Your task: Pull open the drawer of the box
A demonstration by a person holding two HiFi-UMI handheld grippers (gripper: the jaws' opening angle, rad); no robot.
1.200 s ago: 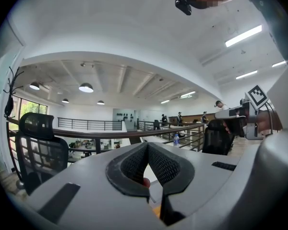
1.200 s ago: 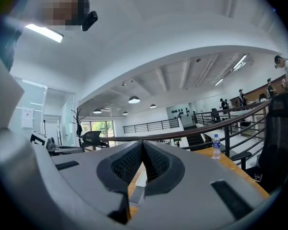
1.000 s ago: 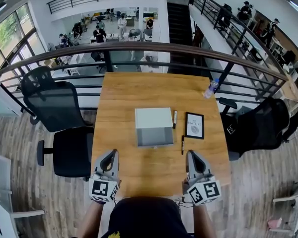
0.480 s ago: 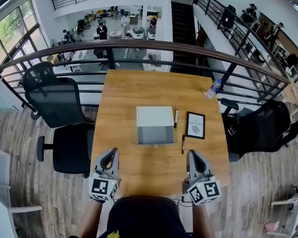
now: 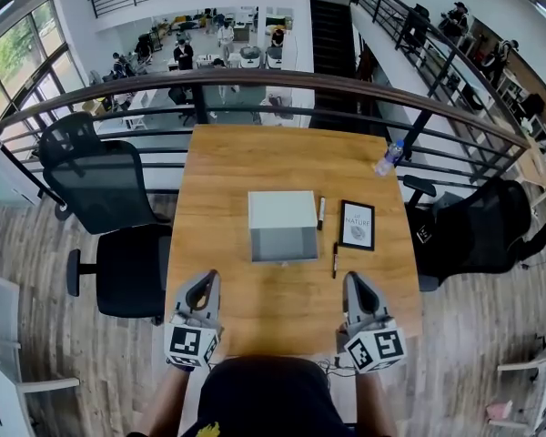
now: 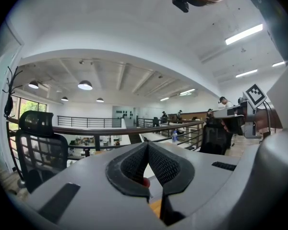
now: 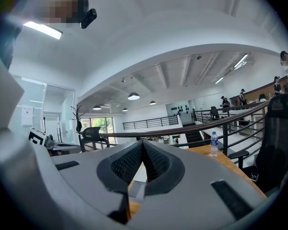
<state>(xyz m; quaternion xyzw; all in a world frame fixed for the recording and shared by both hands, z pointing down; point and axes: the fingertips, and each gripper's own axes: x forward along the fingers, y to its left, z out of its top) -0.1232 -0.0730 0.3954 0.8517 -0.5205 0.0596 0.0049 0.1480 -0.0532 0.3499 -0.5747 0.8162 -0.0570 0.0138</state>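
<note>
Left gripper [image 5: 204, 285] and right gripper [image 5: 356, 283] are both hanging over the near edge of the wooden table [image 5: 227, 167], jaws pinched together on nothing. White box [image 5: 281, 212] is sitting mid-table, well apart from both, its grey drawer [image 5: 284, 244] looking pushed in flush, so I'm guessing the pull is what's left

On one table [image 5: 255, 157] there is one box [image 5: 283, 225], two pens [image 5: 321, 213] [image 5: 335, 260], one picture frame [image 5: 357, 225] and one water bottle [image 5: 387, 159]. Three black chairs [image 5: 100, 185] [image 5: 132, 271] [image 5: 473, 235] stand around it. There are two grippers: the left gripper [image 5: 204, 280] and the right gripper [image 5: 355, 281].
</note>
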